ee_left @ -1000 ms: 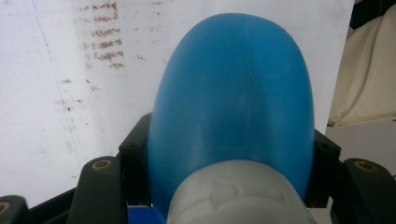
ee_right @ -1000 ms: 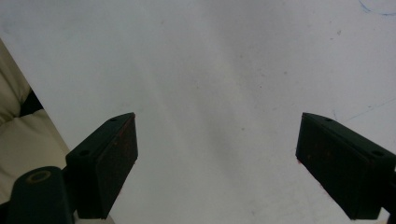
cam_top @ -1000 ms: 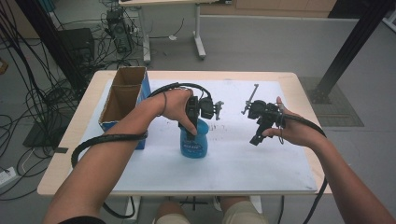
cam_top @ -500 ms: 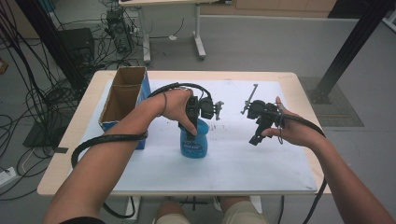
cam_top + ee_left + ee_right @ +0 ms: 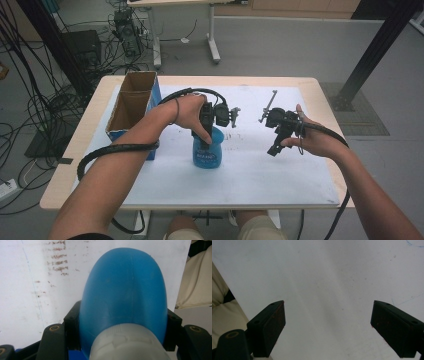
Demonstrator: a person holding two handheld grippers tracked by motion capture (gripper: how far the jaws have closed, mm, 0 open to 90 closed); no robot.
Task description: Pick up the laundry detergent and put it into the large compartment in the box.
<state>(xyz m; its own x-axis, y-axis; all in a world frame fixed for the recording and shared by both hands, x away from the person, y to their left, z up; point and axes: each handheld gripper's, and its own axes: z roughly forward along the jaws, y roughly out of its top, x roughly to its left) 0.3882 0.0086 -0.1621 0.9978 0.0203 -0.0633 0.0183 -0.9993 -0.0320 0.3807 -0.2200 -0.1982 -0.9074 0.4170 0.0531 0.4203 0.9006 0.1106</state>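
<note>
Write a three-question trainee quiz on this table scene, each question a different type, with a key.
1. True or false: the left gripper is shut on the blue bottle.
2. The cardboard box in the high view stands at which side of the bottle? A) left B) right C) in front, nearest the person
3. Fill in: the right gripper has its fingers ____ over the bare white sheet.

Key: 1 true; 2 A; 3 open
</note>
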